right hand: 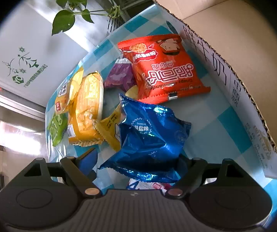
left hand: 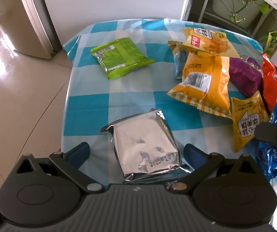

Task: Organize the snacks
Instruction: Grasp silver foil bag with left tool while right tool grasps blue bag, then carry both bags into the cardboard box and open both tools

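A silver foil packet lies on the blue-checked tablecloth between the wide-open fingers of my left gripper. A green packet lies farther back. Yellow packets, a purple one and a red one are piled at the right. In the right wrist view my right gripper is open around a blue crinkled packet; whether the pads touch it is unclear. The red packet lies beyond it beside the open cardboard box.
A white appliance box stands behind the table. A plant shelf is at the back right. The table drops to tiled floor on the left. A white-and-pink packet peeks from under the blue one.
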Action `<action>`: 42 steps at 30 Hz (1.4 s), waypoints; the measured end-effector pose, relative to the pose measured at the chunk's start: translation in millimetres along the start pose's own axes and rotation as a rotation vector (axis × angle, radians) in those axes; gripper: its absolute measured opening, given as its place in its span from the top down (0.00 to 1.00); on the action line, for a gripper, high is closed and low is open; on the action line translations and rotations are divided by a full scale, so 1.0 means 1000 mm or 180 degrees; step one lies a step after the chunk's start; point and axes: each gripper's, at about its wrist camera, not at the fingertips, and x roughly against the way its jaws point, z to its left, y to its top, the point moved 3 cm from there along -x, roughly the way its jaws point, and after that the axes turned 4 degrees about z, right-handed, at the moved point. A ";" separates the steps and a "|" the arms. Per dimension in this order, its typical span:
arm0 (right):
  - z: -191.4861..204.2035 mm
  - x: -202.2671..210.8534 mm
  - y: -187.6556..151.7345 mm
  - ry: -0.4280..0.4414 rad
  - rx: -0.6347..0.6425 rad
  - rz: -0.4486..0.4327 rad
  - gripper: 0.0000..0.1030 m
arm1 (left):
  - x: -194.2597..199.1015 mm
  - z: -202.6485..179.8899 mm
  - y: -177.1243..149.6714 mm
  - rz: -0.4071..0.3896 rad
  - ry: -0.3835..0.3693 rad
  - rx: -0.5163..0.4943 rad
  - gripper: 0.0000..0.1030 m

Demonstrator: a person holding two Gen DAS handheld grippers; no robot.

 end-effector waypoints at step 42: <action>0.021 0.041 -0.006 0.0182 0.0882 -0.0191 0.35 | 0.060 0.017 -0.018 -0.0496 -0.0488 0.0450 0.42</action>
